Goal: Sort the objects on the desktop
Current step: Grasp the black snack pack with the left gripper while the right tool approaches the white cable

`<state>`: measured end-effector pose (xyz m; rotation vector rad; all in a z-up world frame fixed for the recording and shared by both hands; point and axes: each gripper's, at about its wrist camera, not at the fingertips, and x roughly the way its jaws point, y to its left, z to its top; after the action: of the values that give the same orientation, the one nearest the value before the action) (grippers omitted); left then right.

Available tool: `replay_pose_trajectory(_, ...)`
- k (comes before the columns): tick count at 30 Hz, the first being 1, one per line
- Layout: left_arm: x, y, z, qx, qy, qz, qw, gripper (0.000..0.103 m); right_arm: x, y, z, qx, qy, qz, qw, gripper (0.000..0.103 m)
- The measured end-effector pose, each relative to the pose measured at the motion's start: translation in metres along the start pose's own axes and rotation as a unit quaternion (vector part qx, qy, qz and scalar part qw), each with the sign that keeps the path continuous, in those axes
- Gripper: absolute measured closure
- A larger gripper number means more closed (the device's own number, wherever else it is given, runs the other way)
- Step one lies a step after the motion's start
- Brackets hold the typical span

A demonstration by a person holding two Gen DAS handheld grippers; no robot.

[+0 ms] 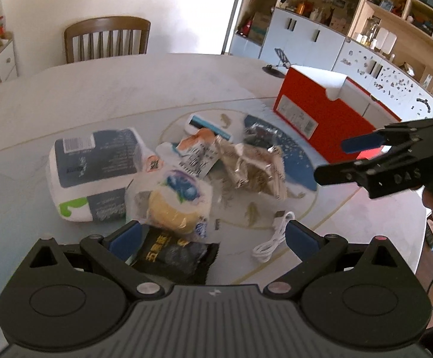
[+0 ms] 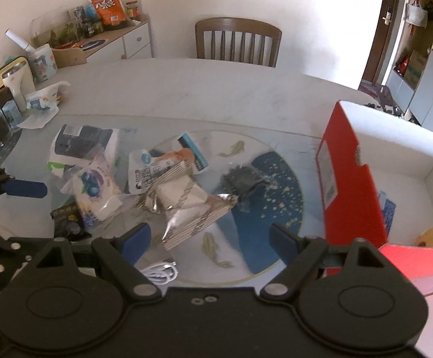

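A pile of packets lies on the round table: a clear bag with a yellow cake point(image 1: 174, 205) point(image 2: 97, 192), a black sachet point(image 1: 176, 255) point(image 2: 67, 220), a silver foil packet point(image 1: 253, 165) point(image 2: 186, 204), a tissue pack point(image 1: 95, 171) point(image 2: 80, 143), a dark crinkled wrapper point(image 2: 243, 180) and a white cable point(image 1: 271, 240) point(image 2: 161, 271). An open red box point(image 1: 320, 113) point(image 2: 353, 176) stands at the right. My left gripper point(image 1: 213, 237) is open just above the black sachet. My right gripper point(image 2: 210, 240) point(image 1: 332, 161) is open above the table, near the foil packet.
A wooden chair point(image 1: 107, 38) point(image 2: 237, 40) stands behind the table. A sideboard with jars and snack bags point(image 2: 97, 29) is at the left. Cups and a tissue point(image 2: 42, 101) sit on the table's left edge. Shelves and cabinets point(image 1: 365, 29) stand at the right.
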<state>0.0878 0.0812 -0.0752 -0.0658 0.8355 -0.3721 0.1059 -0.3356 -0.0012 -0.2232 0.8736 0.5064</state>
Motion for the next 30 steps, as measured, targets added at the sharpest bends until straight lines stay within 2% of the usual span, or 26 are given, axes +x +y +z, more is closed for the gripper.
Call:
replay_pose_trajectory(9, 0.013, 0.017, -0.007, 0.001, 0.015, -0.005, 0.9999, 0.001, 0.006, 0.025, -0.021, 0.0, 0.004, 0.006, 1.0, 0.017)
replay_pose_trajectory(24, 0.028, 0.026, -0.011, 0.005, 0.027, -0.027, 0.9993, 0.001, 0.042, 0.065, -0.055, -0.014, 0.024, 0.007, 1.0, 0.016)
replay_pose_trajectory(30, 0.033, 0.026, -0.007, 0.012, 0.031, -0.039, 0.9987, 0.006, 0.05, 0.071, -0.058, -0.017, 0.025, 0.004, 1.0, 0.016)
